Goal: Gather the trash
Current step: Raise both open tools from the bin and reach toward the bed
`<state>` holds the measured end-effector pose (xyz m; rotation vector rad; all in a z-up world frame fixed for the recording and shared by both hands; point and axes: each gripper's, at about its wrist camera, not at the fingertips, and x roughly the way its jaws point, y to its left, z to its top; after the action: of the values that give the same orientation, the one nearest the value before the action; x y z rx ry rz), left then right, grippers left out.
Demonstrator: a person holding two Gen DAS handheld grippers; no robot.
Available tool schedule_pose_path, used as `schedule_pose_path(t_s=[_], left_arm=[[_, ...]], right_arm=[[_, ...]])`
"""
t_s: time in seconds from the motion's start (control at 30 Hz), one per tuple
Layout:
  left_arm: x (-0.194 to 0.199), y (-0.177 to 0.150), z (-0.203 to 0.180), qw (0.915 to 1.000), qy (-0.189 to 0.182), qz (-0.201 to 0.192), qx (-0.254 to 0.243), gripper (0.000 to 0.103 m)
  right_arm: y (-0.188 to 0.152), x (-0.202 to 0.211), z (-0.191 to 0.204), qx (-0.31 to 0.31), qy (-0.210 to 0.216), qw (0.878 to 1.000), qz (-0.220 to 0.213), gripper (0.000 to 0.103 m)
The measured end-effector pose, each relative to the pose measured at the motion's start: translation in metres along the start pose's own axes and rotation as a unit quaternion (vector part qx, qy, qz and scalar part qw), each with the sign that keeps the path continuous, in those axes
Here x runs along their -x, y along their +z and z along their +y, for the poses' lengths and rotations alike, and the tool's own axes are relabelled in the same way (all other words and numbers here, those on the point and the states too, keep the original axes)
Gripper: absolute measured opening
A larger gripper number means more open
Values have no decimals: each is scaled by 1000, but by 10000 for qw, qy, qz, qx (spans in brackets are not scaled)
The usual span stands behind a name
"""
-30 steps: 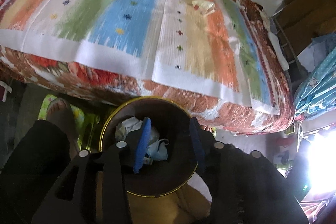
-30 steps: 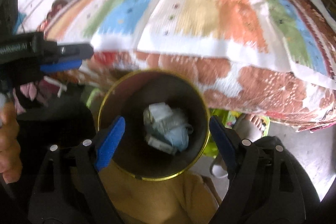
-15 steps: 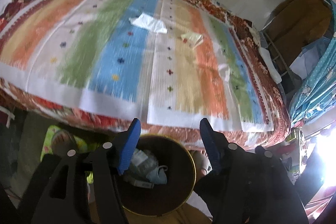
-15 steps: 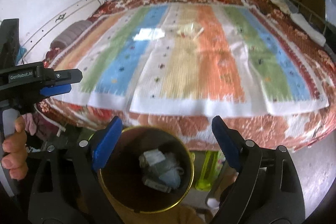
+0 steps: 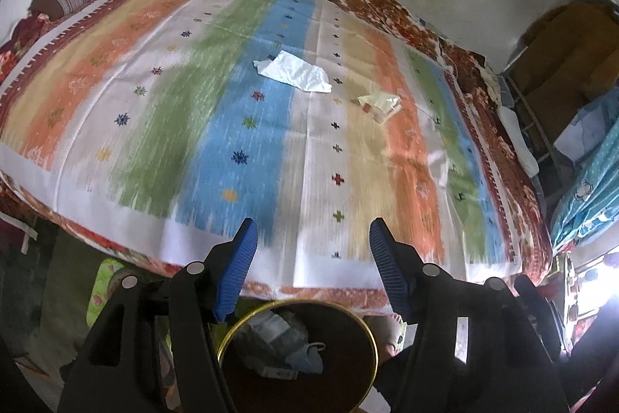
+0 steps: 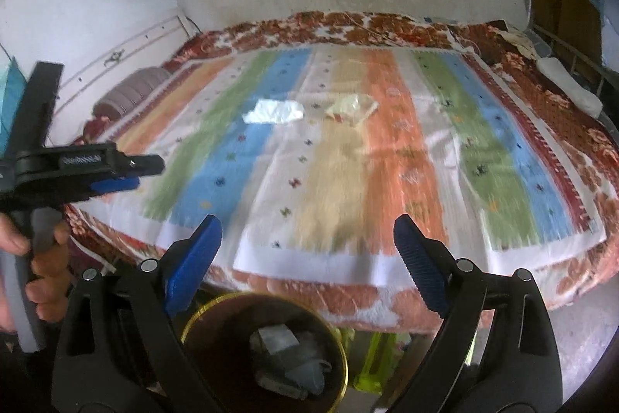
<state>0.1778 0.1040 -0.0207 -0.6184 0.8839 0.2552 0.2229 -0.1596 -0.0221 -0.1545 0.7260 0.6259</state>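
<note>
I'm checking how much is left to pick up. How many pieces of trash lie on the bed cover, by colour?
White crumpled tissue: 1
Pale yellow wrapper: 1
Total on the striped bed cover: 2
Both lie near the middle, apart from each other; the bin below already holds some trash.

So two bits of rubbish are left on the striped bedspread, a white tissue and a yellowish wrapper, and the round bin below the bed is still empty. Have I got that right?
Not quite: the bin is not empty. The right wrist view shows crumpled paper and a pale blue face mask already inside it. The rest holds: the white tissue and the yellowish wrapper both lie on the striped bedspread.
</note>
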Motion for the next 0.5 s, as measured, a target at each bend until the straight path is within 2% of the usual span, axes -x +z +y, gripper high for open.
schedule_pose_path(t_s=[0.17, 0.5], left_arm=[[-8, 13, -2, 9999, -26, -70, -99, 60], [-39, 46, 5, 9991, -82, -307, -274, 63]], right_arm=[[12, -18, -2, 11, 13, 9999, -123, 89], [29, -58, -12, -54, -17, 10000, -55, 89]])
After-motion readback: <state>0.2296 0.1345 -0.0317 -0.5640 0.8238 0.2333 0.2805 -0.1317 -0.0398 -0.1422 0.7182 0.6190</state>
